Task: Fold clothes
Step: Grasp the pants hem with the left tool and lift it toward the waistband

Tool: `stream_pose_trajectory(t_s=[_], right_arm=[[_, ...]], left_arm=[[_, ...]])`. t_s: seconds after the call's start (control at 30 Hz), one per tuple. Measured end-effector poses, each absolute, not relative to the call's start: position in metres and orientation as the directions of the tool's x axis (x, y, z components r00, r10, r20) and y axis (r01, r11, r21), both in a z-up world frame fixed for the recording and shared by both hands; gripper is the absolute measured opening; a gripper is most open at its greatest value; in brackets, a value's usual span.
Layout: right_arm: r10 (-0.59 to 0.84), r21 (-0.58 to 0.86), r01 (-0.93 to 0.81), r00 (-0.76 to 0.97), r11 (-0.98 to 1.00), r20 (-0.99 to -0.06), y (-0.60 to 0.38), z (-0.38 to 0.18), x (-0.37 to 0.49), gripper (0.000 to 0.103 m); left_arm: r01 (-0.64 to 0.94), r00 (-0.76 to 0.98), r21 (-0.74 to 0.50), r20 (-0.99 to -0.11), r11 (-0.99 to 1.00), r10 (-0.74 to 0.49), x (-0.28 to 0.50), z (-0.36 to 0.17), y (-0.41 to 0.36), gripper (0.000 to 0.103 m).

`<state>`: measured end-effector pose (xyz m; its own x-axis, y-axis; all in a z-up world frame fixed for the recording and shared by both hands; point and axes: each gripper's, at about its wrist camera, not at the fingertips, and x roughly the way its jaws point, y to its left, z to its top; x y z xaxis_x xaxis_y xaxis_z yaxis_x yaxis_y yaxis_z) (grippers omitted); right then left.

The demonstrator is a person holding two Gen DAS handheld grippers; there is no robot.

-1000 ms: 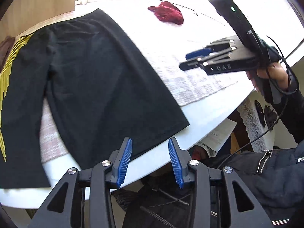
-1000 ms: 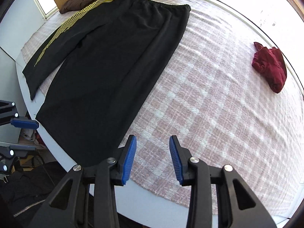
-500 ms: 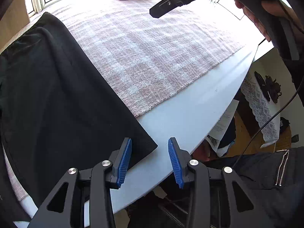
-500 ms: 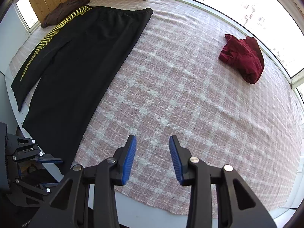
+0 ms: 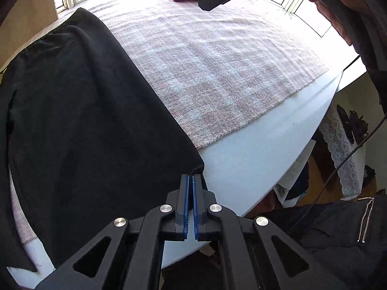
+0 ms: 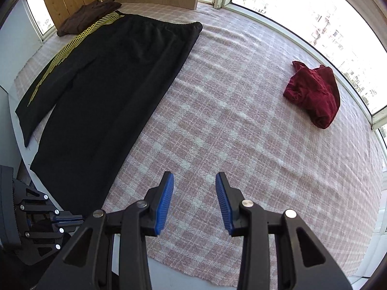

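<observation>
While the shorts (image 6: 104, 101) lie spread flat and unfolded on the plaid cloth (image 6: 229, 145), no fold has yet been made; the task is judged to be at its first step. The shorts occupy the left part of the table (image 5: 254, 169), waistband toward the far wooden board, hems toward the near edge, yellow striping along the far-left leg.

Left gripper (image 5: 190, 181): jaws clamped together at the near right hem corner of the shorts. A thin lip of black fabric appears to rise between the pads, so the corner is judged to be pinched, though the fabric inside the jaws is mostly hidden.

Right gripper (image 6: 194, 188): jaws parted, nothing between them. It hangs above bare cloth, apart from the shorts, and grips nothing.

Remaining work, as judged from this layout:
1. Secure a second point on the shorts with the right gripper, probably at the waistband.
2. Fold one leg over the other, then fold lengthwise.
3. Treat the crumpled red garment (image 6: 314, 94), well apart at the right, and possibly the brown one (image 6: 84, 17) at the far left.
</observation>
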<state>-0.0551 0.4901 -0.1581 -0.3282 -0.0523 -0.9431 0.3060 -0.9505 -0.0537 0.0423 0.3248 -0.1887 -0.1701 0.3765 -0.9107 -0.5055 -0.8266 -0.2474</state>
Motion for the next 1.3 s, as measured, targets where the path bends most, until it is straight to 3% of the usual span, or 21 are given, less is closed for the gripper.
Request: stream_pose_trajectory(t_s=[0.27, 0.33, 0.57, 0.77, 0.8, 0.83, 0.87, 1.07, 1.3], right_arm=[[-0.25, 0.184, 0.209, -0.357, -0.96, -0.9, 0.512, -0.149, -0.151, 0.039], [-0.244, 0.184, 0.191, -0.374, -0.964, -0.895, 0.507, -0.153, -0.19, 0.048], [-0.145, 0.08, 0.196, -0.343, -0.977, -0.928, 0.454, -0.194, -0.322, 0.048], [-0.141, 0.077, 0.219, -0.291, -0.973, -0.946, 0.424, -0.216, -0.365, 0.048], [-0.141, 0.08, 0.216, -0.284, -0.973, -0.948, 0.422, -0.218, -0.368, 0.045], [-0.159, 0.102, 0.218, -0.261, -0.97, -0.952, 0.42, -0.221, -0.371, 0.022], [-0.18, 0.128, 0.221, -0.235, -0.967, -0.955, 0.418, -0.224, -0.374, 0.01], [-0.176, 0.113, 0.246, -0.253, -0.963, -0.951, 0.409, -0.207, -0.374, 0.006], [-0.302, 0.26, 0.174, -0.293, -0.95, -0.907, 0.408, -0.159, -0.384, 0.006]], left_arm=[[-0.415, -0.156, -0.468, -0.808, -0.78, 0.568, 0.039, -0.171, 0.302, 0.002], [-0.392, -0.173, -0.48, -0.799, -0.784, 0.576, 0.029, -0.166, 0.287, 0.002], [-0.299, -0.23, -0.514, -0.779, -0.804, 0.583, 0.015, -0.167, 0.256, 0.002], [-0.255, -0.256, -0.532, -0.768, -0.808, 0.587, 0.013, -0.17, 0.236, 0.002], [-0.248, -0.261, -0.535, -0.766, -0.808, 0.587, 0.013, -0.171, 0.233, 0.002], [-0.24, -0.266, -0.538, -0.764, -0.808, 0.587, 0.013, -0.171, 0.231, 0.002], [-0.231, -0.271, -0.542, -0.762, -0.808, 0.588, 0.013, -0.173, 0.227, 0.002], [-0.213, -0.3, -0.577, -0.73, -0.789, 0.615, 0.013, -0.169, 0.209, 0.002], [-0.155, -0.385, -0.617, -0.681, -0.772, 0.622, 0.024, -0.154, 0.159, 0.002]])
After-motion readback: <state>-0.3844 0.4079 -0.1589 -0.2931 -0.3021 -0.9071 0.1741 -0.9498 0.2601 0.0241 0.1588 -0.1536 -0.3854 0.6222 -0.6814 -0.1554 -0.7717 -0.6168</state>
